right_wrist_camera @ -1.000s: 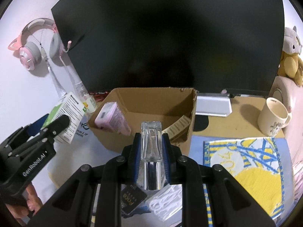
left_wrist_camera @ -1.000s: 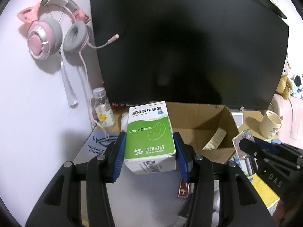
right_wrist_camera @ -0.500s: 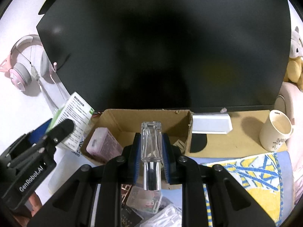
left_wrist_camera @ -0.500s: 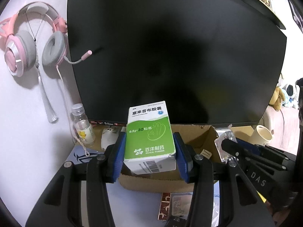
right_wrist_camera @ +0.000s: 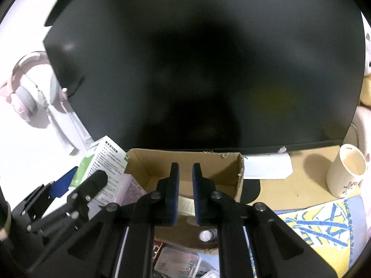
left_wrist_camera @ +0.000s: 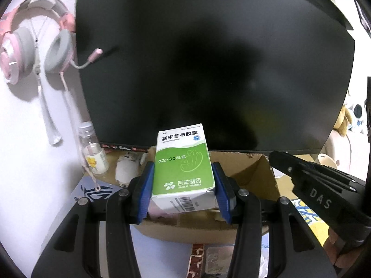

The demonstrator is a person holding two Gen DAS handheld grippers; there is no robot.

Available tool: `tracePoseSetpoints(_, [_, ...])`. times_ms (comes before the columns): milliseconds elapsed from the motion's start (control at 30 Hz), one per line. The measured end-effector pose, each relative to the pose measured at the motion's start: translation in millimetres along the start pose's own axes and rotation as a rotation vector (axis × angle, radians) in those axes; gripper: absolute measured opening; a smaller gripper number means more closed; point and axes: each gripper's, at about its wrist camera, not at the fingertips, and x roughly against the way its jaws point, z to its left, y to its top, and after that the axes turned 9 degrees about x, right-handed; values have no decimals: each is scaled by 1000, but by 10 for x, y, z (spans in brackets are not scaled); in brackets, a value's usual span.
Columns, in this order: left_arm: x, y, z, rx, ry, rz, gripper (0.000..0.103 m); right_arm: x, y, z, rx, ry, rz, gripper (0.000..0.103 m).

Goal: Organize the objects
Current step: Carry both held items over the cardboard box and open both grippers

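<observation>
Left wrist view, left claw [left_wrist_camera: 183, 185] pinching medicine box [left_wrist_camera: 183, 169] above cardboard box [left_wrist_camera: 250, 173], right claw [right_wrist_camera: 185, 180] closed, empty.

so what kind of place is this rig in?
Likely a home desk, maybe a gaming setup: a big dark monitor, a pink headset hung on the wall, a mug, and a cardboard box for sorting.

The medicine box [left_wrist_camera: 183, 169] hides part of the cardboard box [left_wrist_camera: 250, 169] floor. The plush toy [right_wrist_camera: 366, 90] is cut by the frame edge; mug [right_wrist_camera: 346, 173] print is unreadable.
</observation>
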Motion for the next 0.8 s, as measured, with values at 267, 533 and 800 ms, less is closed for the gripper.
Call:
tracePoseSetpoints(267, [-220, -143, -118, -36, -9, 34, 47, -156, -68, -177, -61, 5, 56, 13])
tracePoseSetpoints(533, [-387, -237, -215, -56, 23, 51, 49, -338, -179, -209, -54, 9, 134, 13])
tracePoseSetpoints(800, [-308, -252, -214, -84, 100, -11, 75, -321, -198, -279, -75, 10, 146, 20])
